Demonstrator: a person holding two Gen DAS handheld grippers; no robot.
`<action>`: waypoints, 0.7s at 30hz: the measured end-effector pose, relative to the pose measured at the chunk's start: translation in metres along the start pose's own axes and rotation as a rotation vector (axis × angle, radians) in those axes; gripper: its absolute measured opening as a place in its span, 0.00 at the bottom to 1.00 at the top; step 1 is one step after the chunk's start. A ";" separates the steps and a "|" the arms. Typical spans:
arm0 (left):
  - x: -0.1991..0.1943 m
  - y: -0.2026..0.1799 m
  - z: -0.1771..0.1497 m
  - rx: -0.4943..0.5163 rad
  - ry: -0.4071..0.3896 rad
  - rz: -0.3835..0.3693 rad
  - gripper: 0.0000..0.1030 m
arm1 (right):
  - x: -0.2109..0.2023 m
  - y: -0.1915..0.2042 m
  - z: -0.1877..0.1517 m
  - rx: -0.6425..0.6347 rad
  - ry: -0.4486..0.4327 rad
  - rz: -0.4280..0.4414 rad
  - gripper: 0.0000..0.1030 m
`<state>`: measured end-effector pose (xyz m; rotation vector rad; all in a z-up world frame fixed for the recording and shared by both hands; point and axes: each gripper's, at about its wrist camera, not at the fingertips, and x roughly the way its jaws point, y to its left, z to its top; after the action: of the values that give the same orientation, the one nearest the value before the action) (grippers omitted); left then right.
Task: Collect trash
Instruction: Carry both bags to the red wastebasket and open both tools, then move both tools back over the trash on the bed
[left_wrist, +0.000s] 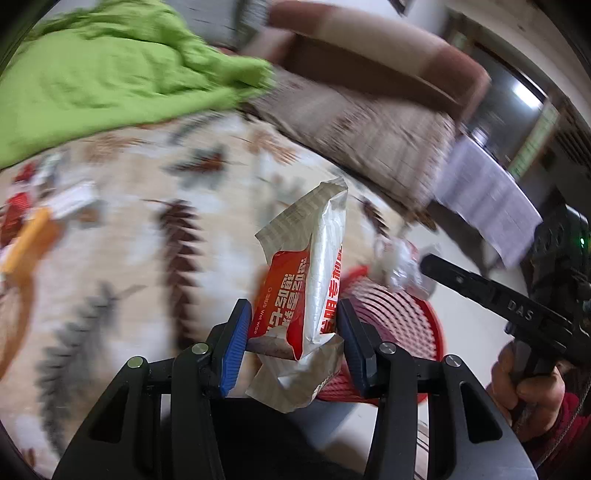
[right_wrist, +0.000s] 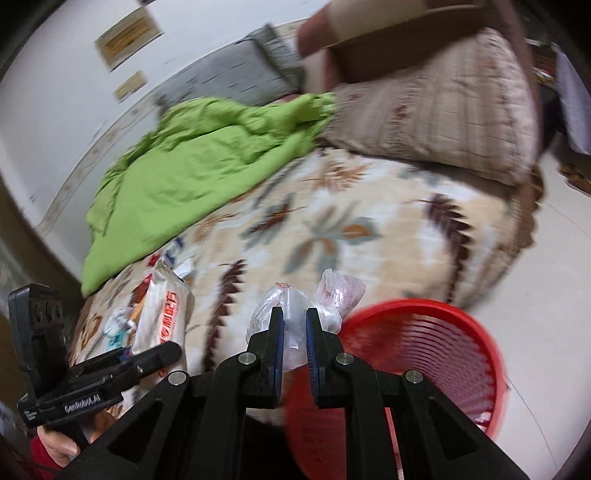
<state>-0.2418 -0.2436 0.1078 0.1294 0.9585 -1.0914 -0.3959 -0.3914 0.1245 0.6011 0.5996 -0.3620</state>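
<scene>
A bed covered by a cream blanket with brown and grey leaf print (right_wrist: 332, 229) spreads ahead of both grippers, with a crumpled bright green quilt (right_wrist: 184, 177) at its far left and a beige quilted pillow (right_wrist: 443, 110) at its far right. A round red plastic slatted basket (right_wrist: 443, 350) stands on the pale floor just below and right of the right gripper (right_wrist: 294, 325), whose blue-padded fingers clench a crumpled clear plastic bag (right_wrist: 332, 295) near the basket's rim. The left gripper (left_wrist: 295, 332) grasps a red and silver wet-wipe wrapper (left_wrist: 306, 273), upright between its pads, in front of the basket. More small packets (left_wrist: 37, 218) lie blurred to its far left.
</scene>
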 end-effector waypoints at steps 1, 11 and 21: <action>0.006 -0.010 -0.001 0.012 0.013 -0.016 0.45 | -0.006 -0.010 -0.002 0.017 -0.003 -0.014 0.12; 0.057 -0.072 -0.002 0.085 0.156 -0.126 0.59 | -0.027 -0.067 -0.015 0.113 -0.006 -0.116 0.32; 0.005 -0.029 0.002 0.020 0.023 -0.010 0.64 | -0.011 -0.023 -0.001 0.037 -0.037 -0.033 0.43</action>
<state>-0.2634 -0.2627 0.1155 0.1539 0.9704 -1.1109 -0.4164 -0.4071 0.1211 0.6192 0.5689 -0.4150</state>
